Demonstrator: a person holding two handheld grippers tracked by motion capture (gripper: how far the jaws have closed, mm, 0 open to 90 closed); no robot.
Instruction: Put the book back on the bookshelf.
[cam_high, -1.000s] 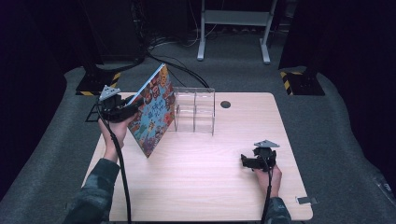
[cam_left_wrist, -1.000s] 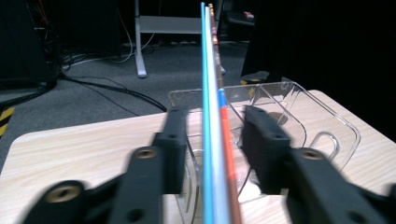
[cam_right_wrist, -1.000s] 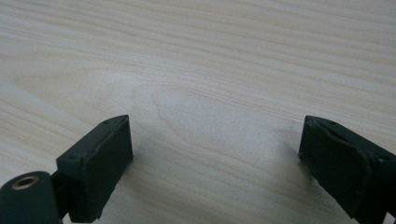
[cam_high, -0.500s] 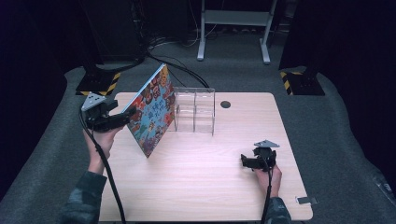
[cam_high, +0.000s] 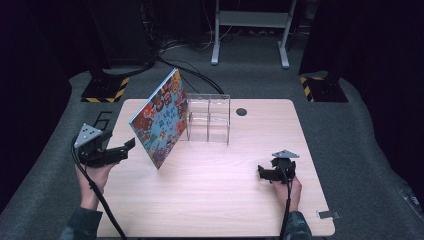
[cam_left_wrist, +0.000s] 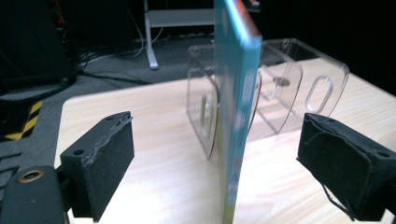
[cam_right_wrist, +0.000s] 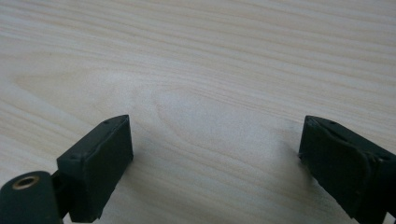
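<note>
A colourful picture book (cam_high: 160, 120) stands tilted on the wooden table (cam_high: 215, 200), its top leaning against a clear acrylic rack (cam_high: 210, 120). My left gripper (cam_high: 126, 149) hovers just left of the book, apart from it; its jaws have just been opening and nothing is pressed between them. In the left gripper view the book's teal edge (cam_left_wrist: 236, 93) rises ahead between the two wide-apart pads (cam_left_wrist: 105, 158), with the rack (cam_left_wrist: 299, 88) behind it. My right gripper (cam_high: 262, 172) rests low at the table's right side, open over bare wood (cam_right_wrist: 210, 70).
A round grommet hole (cam_high: 241, 112) lies behind the rack. Black cables and a grey stand frame (cam_high: 250, 30) lie on the floor beyond the table. Yellow-black striped bases (cam_high: 105, 90) flank the far corners.
My left gripper let go of the book, opened, and drew back to the left and toward the near side. The book stays leaning on the rack. The right gripper has not moved.
</note>
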